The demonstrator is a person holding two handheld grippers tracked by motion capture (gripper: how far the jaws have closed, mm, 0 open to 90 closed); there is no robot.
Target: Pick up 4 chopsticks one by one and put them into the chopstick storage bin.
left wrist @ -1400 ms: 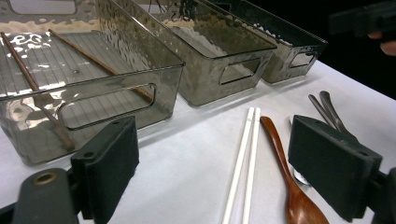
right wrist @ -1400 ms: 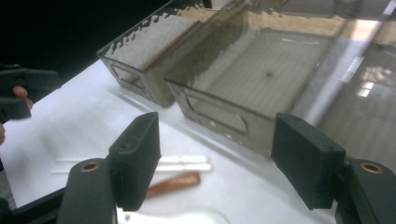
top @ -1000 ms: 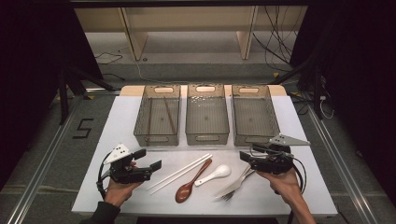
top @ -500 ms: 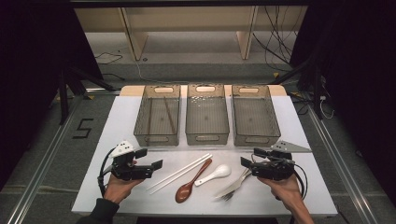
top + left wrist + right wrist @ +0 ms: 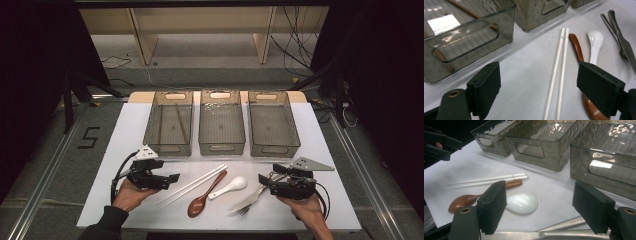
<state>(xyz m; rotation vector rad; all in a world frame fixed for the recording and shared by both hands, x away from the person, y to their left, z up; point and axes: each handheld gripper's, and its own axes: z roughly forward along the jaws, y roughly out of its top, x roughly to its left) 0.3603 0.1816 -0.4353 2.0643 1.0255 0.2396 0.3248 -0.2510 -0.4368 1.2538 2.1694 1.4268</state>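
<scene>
In the left gripper view we find the brown spoon (image 5: 577, 47) partly behind a jaw, its bowl cut by the bottom edge; in the right gripper view the fork (image 5: 564, 223) handle runs under a jaw

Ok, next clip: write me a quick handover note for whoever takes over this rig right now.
Left gripper: open, holding nothing, aimed at the white chopsticks.
Right gripper: open, holding nothing, over the fork and knife.
On the table in front of the bins: chopsticks, brown spoon, white spoon, fork, knife.
Done: left bin holds a pair of brown chopsticks.
Left: probably sorting the loose cutlery into the bins.
</scene>
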